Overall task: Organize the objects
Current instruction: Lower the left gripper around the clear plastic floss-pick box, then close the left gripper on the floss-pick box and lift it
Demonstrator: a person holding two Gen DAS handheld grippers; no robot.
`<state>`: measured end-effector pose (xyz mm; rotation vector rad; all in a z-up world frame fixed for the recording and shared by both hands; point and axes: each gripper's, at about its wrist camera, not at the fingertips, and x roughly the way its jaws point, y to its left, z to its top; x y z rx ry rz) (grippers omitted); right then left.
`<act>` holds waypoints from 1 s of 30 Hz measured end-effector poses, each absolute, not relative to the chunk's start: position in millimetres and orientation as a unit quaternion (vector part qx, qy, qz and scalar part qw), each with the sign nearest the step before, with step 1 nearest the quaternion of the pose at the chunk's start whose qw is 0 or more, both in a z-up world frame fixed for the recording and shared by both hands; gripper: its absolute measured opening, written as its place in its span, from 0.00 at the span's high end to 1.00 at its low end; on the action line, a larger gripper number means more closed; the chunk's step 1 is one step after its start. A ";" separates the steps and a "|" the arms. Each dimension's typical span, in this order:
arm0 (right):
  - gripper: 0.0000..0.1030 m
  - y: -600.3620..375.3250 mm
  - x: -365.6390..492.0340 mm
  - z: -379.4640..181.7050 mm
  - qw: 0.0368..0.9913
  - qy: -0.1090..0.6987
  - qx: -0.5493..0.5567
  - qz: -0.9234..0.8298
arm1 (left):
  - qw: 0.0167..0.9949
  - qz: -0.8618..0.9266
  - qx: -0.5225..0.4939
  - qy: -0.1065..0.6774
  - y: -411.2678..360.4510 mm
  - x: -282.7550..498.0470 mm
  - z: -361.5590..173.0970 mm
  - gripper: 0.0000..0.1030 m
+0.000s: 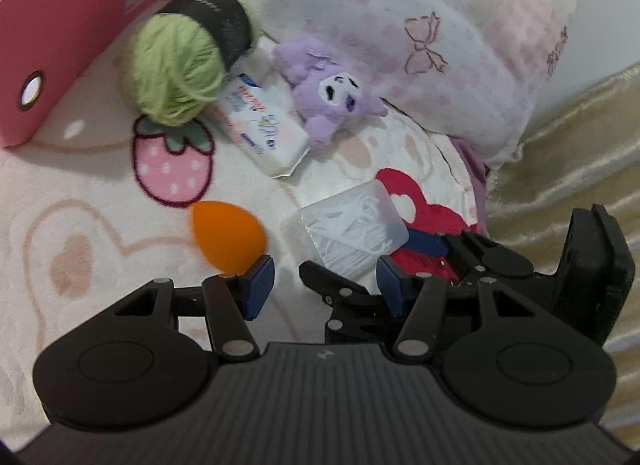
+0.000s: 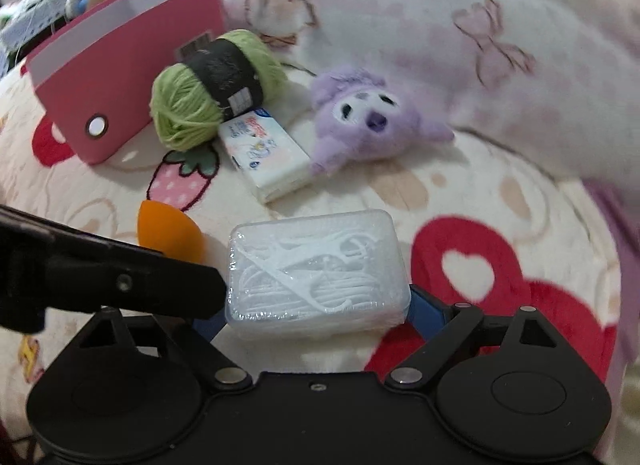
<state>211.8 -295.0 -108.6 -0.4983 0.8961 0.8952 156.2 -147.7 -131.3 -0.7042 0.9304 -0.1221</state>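
Your right tool (image 2: pixel 316 315) is straddling the clear, hard floss box (image 2: pixel 318 271) with jaws spread wide, pads just beside its ends. Your left tool (image 1: pixel 324 285) is hanging half-spread and empty, its pad near the smooth orange sponge (image 1: pixel 226 237). Open fluffy blanket (image 1: pixel 80 193) is lying left; yarn (image 1: pixel 180 73), tissues (image 1: pixel 262 125) and plush (image 1: pixel 332 93) are crowding the pink box (image 1: pixel 72 57).

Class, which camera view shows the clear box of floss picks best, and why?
The right wrist view: the floss box fills the centre, its whole lid showing. The left wrist view shows it smaller, off to the right, its near edge hidden behind the right tongs.
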 end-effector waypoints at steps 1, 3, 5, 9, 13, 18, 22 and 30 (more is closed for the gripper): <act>0.09 -296.8 212.2 -108.4 0.775 0.418 -0.227 0.416 | 0.832 -0.057 -0.332 0.440 -148.8 158.7 -131.1 0.47; 0.08 -298.5 211.6 -108.0 0.771 0.423 -0.225 0.419 | 0.828 -0.060 -0.336 0.444 -150.6 163.4 -131.6 0.48; 0.08 -299.4 210.8 -106.5 0.768 0.425 -0.225 0.423 | 0.826 -0.064 -0.336 0.448 -153.3 166.9 -131.2 0.52; 0.08 -300.5 210.5 -101.8 0.766 0.428 -0.217 0.428 | 0.833 -0.070 -0.322 0.444 -161.4 176.0 -125.9 0.59; 0.08 -303.6 208.6 -97.5 0.767 0.425 -0.214 0.431 | 0.831 -0.060 -0.302 0.464 -168.2 185.0 -128.0 0.60; 0.08 -305.0 207.0 -92.4 0.778 0.404 -0.209 0.433 | 0.823 -0.043 -0.311 0.473 -166.4 189.0 -136.9 0.60; 0.08 -302.2 209.7 -97.5 0.775 0.404 -0.209 0.439 | 0.823 -0.035 -0.314 0.472 -168.7 193.9 -140.4 0.60; 0.08 -311.9 219.9 -92.4 0.796 0.410 -0.177 0.408 | 0.836 -0.066 -0.287 0.463 -177.3 212.0 -138.8 0.60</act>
